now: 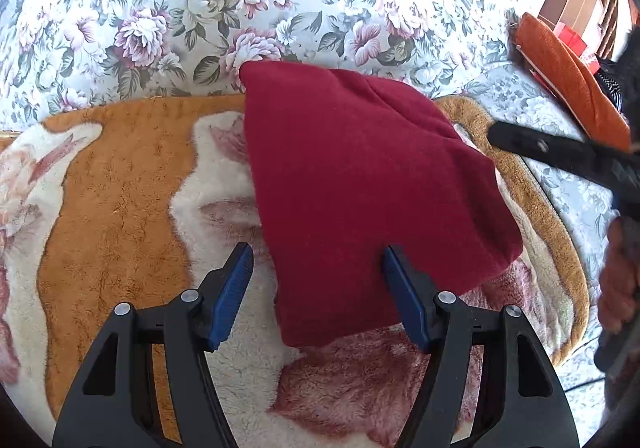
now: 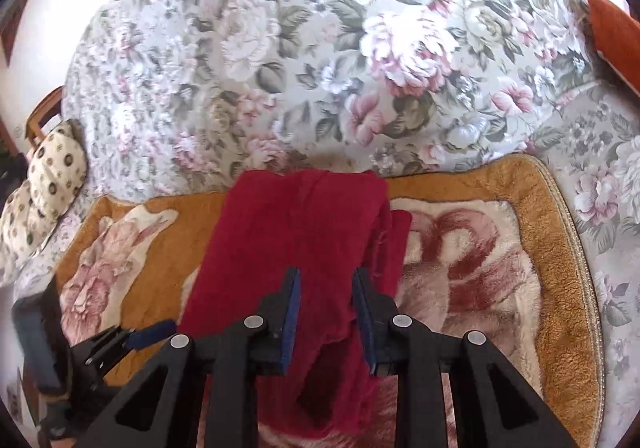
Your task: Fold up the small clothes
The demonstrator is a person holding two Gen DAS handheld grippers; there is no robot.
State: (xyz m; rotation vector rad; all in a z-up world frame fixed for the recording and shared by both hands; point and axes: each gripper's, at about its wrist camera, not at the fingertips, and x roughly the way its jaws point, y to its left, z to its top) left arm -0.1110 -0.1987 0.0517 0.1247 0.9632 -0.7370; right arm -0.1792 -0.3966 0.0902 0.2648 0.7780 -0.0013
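We see our left gripper (image 1: 318, 260) built of matte black plastic arms with triangular cut-outs near their base. Each arm carries two round silver screws (image 1: 446, 297) at its joints. The two fingers end in ribbed dark blue pads (image 1: 234, 290), long and flat, tapering toward the tips. Our right gripper (image 2: 326, 284) is made the same way: black arms, the same cut-outs, silver screws (image 2: 256, 321), and dark blue pads (image 2: 294, 312) on the inner faces of the fingers. From the left camera the right gripper shows as a blurred black bar with one small silver screw.
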